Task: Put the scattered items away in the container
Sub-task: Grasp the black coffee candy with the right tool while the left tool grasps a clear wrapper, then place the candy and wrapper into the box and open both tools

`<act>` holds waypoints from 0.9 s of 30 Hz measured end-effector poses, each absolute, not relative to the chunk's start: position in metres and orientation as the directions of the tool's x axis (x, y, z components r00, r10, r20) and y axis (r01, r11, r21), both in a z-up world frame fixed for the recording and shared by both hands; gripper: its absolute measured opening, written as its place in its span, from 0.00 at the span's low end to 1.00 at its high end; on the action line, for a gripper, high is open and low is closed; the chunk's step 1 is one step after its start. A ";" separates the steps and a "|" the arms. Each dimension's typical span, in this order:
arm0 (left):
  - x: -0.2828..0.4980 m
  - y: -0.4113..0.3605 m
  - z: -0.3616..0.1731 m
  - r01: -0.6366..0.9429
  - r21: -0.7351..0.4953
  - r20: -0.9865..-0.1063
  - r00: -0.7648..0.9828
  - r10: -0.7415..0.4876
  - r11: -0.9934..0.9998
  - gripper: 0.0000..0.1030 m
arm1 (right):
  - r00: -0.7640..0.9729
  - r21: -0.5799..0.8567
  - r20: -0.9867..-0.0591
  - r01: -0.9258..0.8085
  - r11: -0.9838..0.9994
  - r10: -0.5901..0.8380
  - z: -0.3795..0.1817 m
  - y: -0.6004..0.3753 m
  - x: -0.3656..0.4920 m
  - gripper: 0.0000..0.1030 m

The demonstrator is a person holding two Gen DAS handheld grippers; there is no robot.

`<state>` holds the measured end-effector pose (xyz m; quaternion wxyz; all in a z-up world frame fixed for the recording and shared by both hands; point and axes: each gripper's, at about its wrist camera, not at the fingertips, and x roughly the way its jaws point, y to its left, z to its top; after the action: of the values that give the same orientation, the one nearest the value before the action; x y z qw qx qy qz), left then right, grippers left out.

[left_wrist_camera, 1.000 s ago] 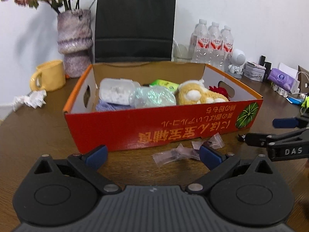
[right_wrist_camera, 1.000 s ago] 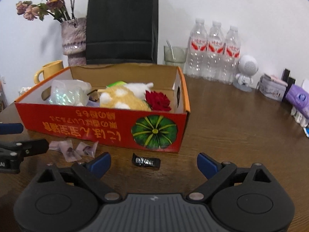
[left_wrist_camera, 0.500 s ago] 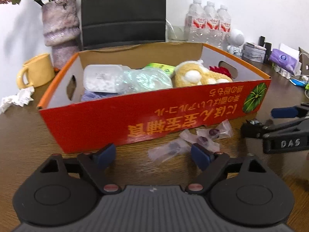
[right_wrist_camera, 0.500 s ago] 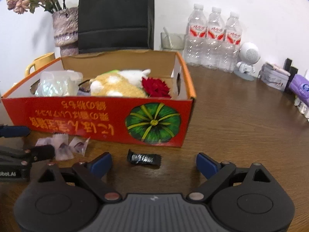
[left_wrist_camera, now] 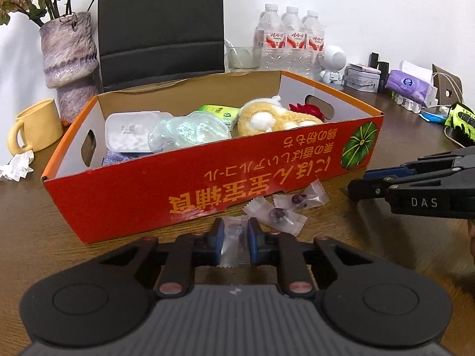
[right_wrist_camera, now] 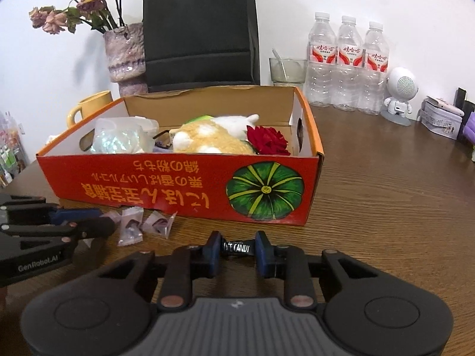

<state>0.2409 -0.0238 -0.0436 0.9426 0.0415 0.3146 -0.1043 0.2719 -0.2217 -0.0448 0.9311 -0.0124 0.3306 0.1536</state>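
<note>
Left gripper (left_wrist_camera: 234, 241) is closing on a clear candy wrapper (left_wrist_camera: 235, 246); right gripper (right_wrist_camera: 237, 250) closing on a black candy (right_wrist_camera: 237, 247).

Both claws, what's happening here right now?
A person works two handheld claws in front of the red box. The left claw is closing on a clear-wrapped sweet; the right claw is closing on a black candy. Both sweets are between the pads, down at the table. Two more clear-wrapped sweets lie beside the box.
</note>
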 end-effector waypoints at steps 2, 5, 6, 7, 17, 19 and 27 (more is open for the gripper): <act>0.239 -0.023 -0.043 0.227 0.008 -0.597 0.782 -0.177 0.974 0.17 | 0.738 0.083 -0.614 -0.291 0.953 0.278 -0.044 -0.223 0.271 0.22; 0.235 -0.024 -0.041 0.230 0.008 -0.585 0.790 -0.182 0.973 0.17 | 0.745 0.090 -0.605 -0.286 0.954 0.281 -0.042 -0.225 0.269 0.22; 0.234 -0.024 -0.041 0.230 0.008 -0.582 0.792 -0.183 0.973 0.17 | 0.746 0.092 -0.603 -0.286 0.954 0.282 -0.042 -0.226 0.269 0.22; 0.234 -0.025 -0.040 0.232 0.009 -0.581 0.793 -0.183 0.973 0.17 | 0.747 0.095 -0.601 -0.286 0.953 0.284 -0.041 -0.226 0.269 0.22; 0.211 -0.018 -0.024 0.224 -0.007 -0.505 0.840 -0.196 0.975 0.17 | 0.771 0.098 -0.559 -0.305 0.947 0.306 -0.029 -0.228 0.256 0.22; 0.205 -0.017 -0.017 0.224 -0.011 -0.478 0.855 -0.202 0.974 0.17 | 0.780 0.098 -0.543 -0.309 0.946 0.311 -0.024 -0.228 0.252 0.22; 0.194 0.000 0.037 0.229 -0.074 -0.346 0.907 -0.241 0.971 0.17 | 0.837 0.103 -0.416 -0.345 0.933 0.356 0.025 -0.228 0.244 0.22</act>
<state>0.1936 -0.0005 0.0374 0.9763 -0.0157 0.1793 -0.1204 0.2438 -0.2278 0.0254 0.9583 0.0121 0.2194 0.1828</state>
